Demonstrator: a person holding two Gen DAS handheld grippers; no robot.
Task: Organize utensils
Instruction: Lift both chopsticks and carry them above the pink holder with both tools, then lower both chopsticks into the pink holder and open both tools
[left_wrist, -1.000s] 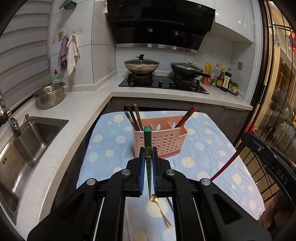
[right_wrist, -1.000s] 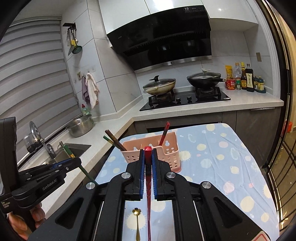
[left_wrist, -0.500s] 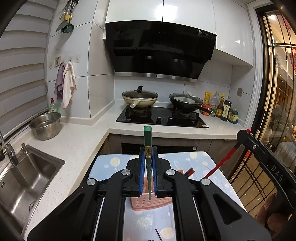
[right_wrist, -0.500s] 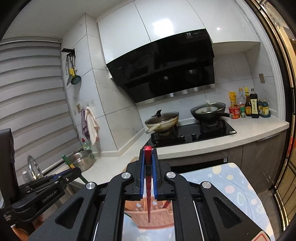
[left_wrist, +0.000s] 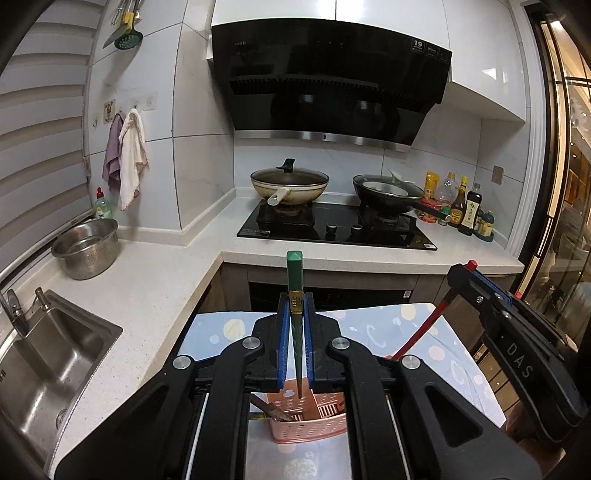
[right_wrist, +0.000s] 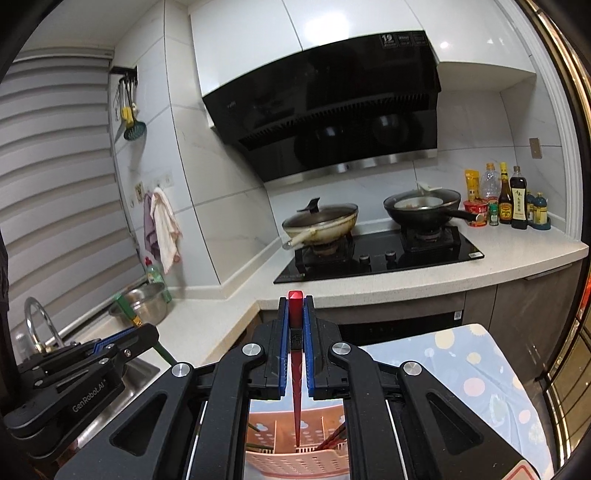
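Note:
My left gripper (left_wrist: 295, 310) is shut on a green chopstick (left_wrist: 294, 269), held upright with its thin tip over the pink utensil caddy (left_wrist: 310, 424). My right gripper (right_wrist: 295, 314) is shut on a red chopstick (right_wrist: 295, 306), its tip down inside the caddy (right_wrist: 295, 458). The caddy holds several chopsticks, brown ones at the left (left_wrist: 271, 409) and red ones at the right (right_wrist: 332, 439). The right gripper (left_wrist: 480, 280) shows in the left wrist view with the red chopstick slanting below it. The left gripper (right_wrist: 122, 336) shows in the right wrist view.
The caddy stands on a table with a blue dotted cloth (right_wrist: 480, 376). Behind is an L-shaped counter (left_wrist: 155, 280) with a sink (left_wrist: 48, 365), a steel colander (left_wrist: 86, 247), a stove with two pans (left_wrist: 332, 221) and sauce bottles (left_wrist: 465, 210).
Both grippers have risen and tilted up, so the view swung from the tabletop to the kitchen wall. They now hold their chopsticks above the caddy, tips pointing down into it.

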